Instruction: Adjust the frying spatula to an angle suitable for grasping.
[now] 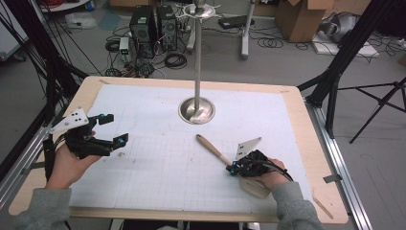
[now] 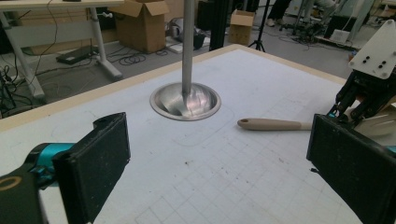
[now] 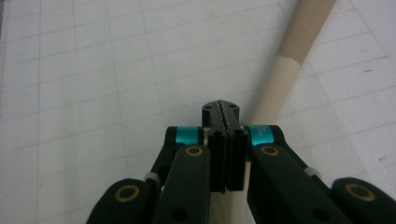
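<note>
- We judged the chief risk to be a missed pick: the right gripper (image 1: 233,168) sat with its jaws pressed flat together above the spatula (image 1: 214,150), so unless they were spread first, they could only shove the wooden handle across the white grid mat (image 1: 158,158) rather than take it.
- A push near that point could, we thought, swing the long handle round, since the spatula lay loose on the mat with its rounded handle end pointing toward the metal stand (image 1: 197,109).
- If the handle slid far, it might knock the stand's dished base (image 2: 185,101), which stood near the handle tip but apart from it.
- In the right gripper view the spatula (image 3: 285,70) ran under and just beside the closed tips (image 3: 220,112); we could not tell whether the tips touched the wood, and nothing was clamped between them.
- The pale blade end showed just beside the person's right hand (image 1: 268,178), partly hidden under it, so we could not tell whether the hand rested on it.
- The left gripper (image 1: 114,128) was held well apart at the left of the mat, jaws spread wide and empty; in its own view the pads (image 2: 100,158) framed the stand and the spatula (image 2: 273,124) beyond.
- With that gripper so far away, we reckoned it could not steady the spatula if it skidded.
</note>
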### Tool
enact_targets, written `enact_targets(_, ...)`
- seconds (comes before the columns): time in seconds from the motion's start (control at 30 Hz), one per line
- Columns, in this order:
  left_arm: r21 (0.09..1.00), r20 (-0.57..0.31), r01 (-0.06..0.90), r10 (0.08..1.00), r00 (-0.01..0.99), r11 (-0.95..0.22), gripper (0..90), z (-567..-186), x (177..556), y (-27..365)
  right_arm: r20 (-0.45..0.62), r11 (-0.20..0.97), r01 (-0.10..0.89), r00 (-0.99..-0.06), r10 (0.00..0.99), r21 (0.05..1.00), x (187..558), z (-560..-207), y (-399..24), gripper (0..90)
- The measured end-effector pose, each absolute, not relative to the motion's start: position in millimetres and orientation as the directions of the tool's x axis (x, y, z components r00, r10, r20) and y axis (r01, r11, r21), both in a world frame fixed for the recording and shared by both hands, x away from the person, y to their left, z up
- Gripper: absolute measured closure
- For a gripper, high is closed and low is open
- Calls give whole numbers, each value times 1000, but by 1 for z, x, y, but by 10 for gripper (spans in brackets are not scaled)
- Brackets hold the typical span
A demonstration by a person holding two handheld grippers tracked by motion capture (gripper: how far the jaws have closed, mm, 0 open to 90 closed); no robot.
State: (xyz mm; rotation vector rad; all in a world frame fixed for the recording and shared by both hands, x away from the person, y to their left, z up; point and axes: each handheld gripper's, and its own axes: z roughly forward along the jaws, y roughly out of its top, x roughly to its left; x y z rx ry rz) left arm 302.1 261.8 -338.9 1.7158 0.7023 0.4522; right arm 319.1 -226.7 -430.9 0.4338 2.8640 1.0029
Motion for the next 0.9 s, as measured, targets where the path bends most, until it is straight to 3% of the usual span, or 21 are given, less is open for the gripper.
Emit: enact_targets(0.9,965,-64,216,669,741,-147,66,-338,300,264,-15,761,227,-955,296,608,323,-429,-243,900)
